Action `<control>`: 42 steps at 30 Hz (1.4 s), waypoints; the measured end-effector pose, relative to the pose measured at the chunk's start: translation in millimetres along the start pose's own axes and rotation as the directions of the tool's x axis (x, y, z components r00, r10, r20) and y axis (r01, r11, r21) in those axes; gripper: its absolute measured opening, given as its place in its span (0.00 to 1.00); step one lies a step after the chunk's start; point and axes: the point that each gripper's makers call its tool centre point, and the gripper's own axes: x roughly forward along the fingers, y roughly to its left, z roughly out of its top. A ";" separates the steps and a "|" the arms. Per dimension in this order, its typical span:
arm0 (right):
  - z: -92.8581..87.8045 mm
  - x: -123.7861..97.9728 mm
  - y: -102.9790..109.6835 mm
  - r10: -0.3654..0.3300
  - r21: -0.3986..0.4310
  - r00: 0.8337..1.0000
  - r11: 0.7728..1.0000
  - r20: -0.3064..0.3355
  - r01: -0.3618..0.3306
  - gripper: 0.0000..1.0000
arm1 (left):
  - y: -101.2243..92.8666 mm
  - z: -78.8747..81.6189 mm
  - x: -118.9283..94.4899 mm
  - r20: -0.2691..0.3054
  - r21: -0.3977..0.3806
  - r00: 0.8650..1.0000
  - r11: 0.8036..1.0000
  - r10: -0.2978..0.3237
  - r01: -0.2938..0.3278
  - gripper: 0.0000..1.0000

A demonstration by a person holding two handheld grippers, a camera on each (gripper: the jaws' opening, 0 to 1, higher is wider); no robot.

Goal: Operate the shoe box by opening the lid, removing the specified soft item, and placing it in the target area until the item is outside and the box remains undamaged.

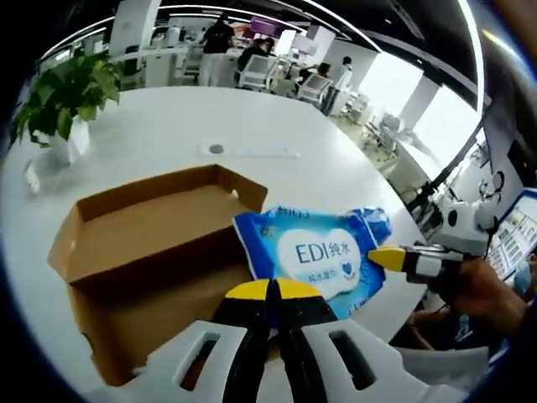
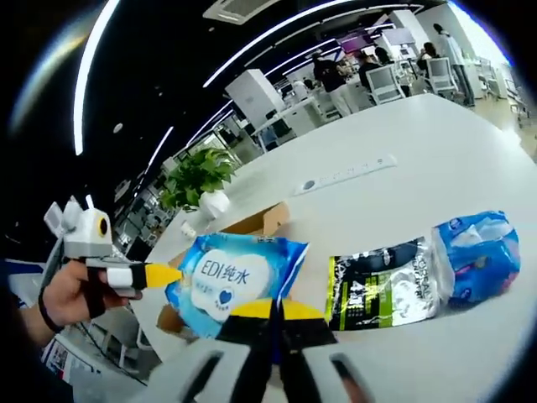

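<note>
Shoe box point(image 1: 159, 252) of brown cardboard, open on white table point(image 1: 168, 126), interior bare cardboard so far as visible. Blue wipes pack point(image 1: 315, 252), marked EDI, outside box, just beside its near corner, held off table. Left gripper point(image 1: 270, 292): yellow-tipped jaws pressed together on pack's edge. Right gripper point(image 2: 270, 309): jaws likewise pinching pack's opposite edge. Beyond box: potted plant point(image 1: 63, 96), flat white strip point(image 1: 247, 151). Beside pack, away from box: black-and-green pouch point(image 2: 382, 281), then blue packet point(image 2: 478, 252), both lying on table.
</note>
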 end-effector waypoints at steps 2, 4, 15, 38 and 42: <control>1.6 -3.1 -5.3 -0.007 0.012 1.000 1.000 0.008 0.007 0.00 | -6.2 1.5 3.5 -0.002 0.010 1.000 1.000 -0.004 0.004 0.00; 2.2 -5.6 -9.6 -0.014 0.017 1.000 1.000 0.012 0.014 0.00 | -12.0 2.5 6.9 -0.004 0.017 1.000 1.000 -0.009 0.009 0.00; 7.9 -18.2 -43.4 -0.058 0.039 0.998 0.998 0.009 0.058 0.00 | -39.7 -1.5 29.7 -0.036 0.051 0.999 0.998 -0.040 0.042 0.00; 10.1 -7.7 -96.2 -0.111 0.070 0.993 0.991 -0.040 0.114 0.00 | -55.5 -10.6 73.3 -0.109 0.120 0.993 0.991 -0.043 0.056 0.00; 12.9 -3.8 -103.6 -0.118 0.065 0.992 0.991 -0.048 0.121 0.00 | -55.4 -9.7 80.9 -0.117 0.127 0.992 0.991 -0.038 0.053 0.00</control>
